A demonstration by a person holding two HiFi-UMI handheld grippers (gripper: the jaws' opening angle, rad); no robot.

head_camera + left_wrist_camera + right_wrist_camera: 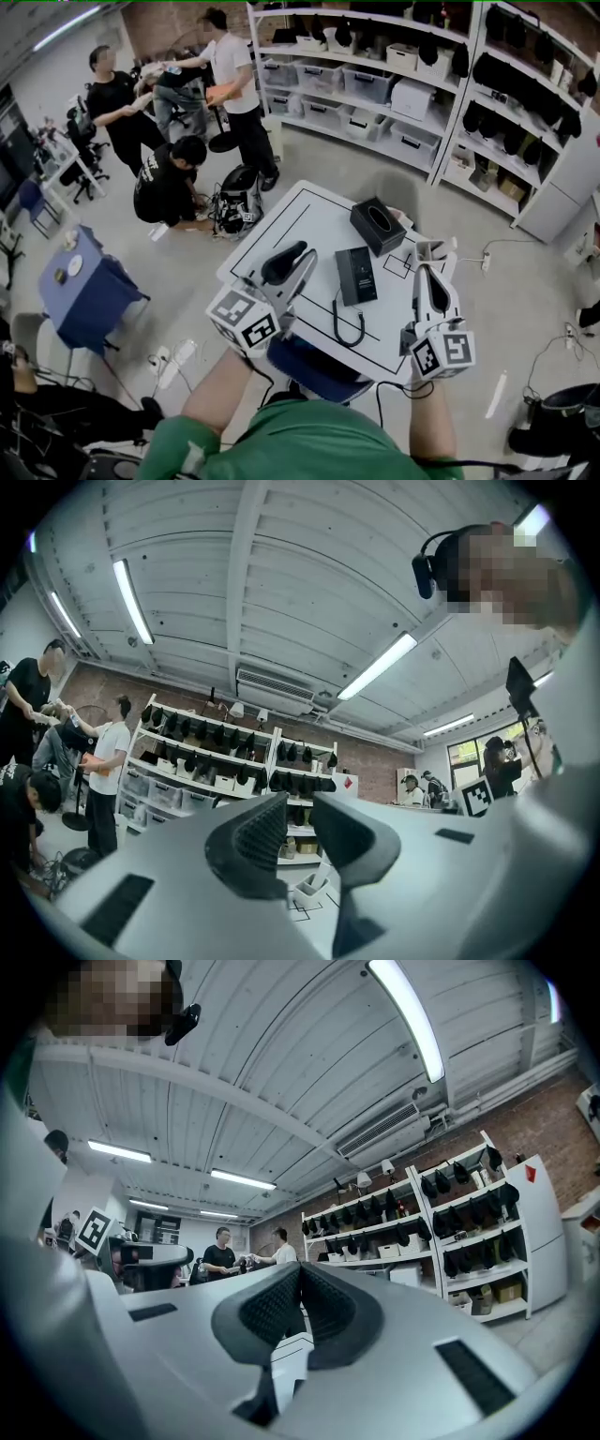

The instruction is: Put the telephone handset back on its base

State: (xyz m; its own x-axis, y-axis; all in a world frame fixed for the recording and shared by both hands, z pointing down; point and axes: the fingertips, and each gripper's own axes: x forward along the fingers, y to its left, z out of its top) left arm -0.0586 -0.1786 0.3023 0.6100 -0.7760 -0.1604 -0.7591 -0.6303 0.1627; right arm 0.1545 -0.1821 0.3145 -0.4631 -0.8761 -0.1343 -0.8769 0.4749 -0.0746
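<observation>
Green-shirted person (300, 448) stood at the table's (309, 211) near edge. Over its left side hung the left hand-held gripper (300, 253), jaws slightly apart and empty. Over its right side was the right hand-held gripper (425, 274), jaws pressed together. A black box (378, 225) sat toward the far side and the telephone (356, 275) at the middle, its cord (347, 326) looping nearer.

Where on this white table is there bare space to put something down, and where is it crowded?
Bare: the far-left part of the table, between its edge and the black box; also the near strip between the cord loop and the right tongs. Crowded: the middle, where the telephone, box and cord sit close together.
</observation>
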